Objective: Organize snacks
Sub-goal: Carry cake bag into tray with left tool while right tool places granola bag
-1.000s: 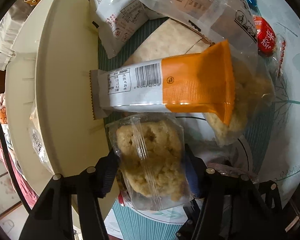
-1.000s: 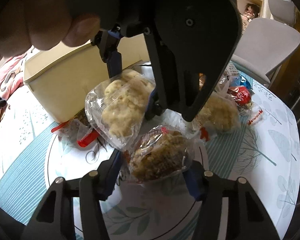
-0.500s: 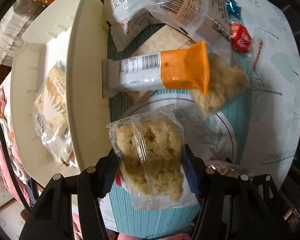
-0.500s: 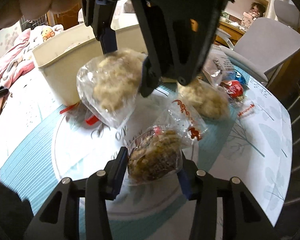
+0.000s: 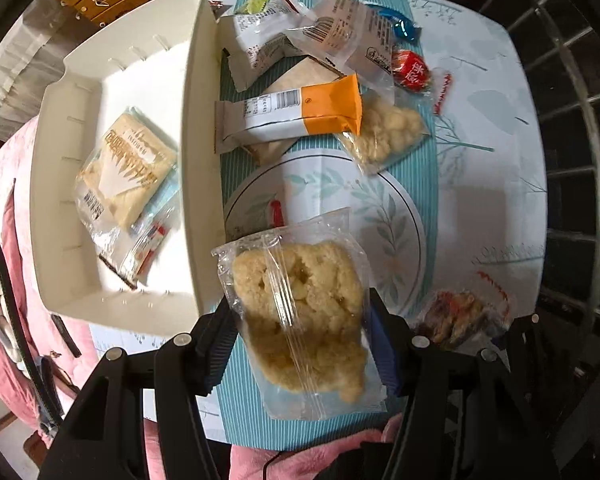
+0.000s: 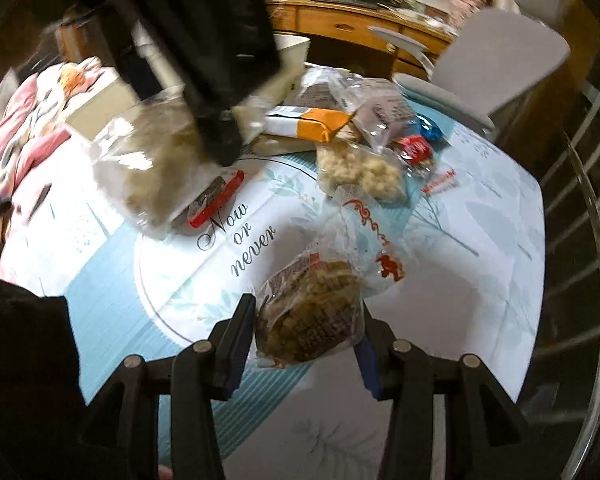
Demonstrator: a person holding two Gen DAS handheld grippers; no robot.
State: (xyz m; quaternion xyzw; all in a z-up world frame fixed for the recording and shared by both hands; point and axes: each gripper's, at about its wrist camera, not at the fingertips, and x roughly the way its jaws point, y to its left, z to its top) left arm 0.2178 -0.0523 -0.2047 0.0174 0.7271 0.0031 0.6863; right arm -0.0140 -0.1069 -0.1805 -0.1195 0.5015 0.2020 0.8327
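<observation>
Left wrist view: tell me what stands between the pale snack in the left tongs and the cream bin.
Only the cream bin's near wall lies between. The pale snack pack, clamped in the left tongs, hangs beside that wall, and the bin's floor is bare around the wafer pack already inside.

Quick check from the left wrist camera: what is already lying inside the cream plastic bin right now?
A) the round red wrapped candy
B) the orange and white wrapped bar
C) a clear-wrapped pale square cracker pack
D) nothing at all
C: the clear-wrapped pale square cracker pack lies on the floor of the cream plastic bin, while the orange and white wrapped bar and the round red wrapped candy are outside it on the table.
</observation>
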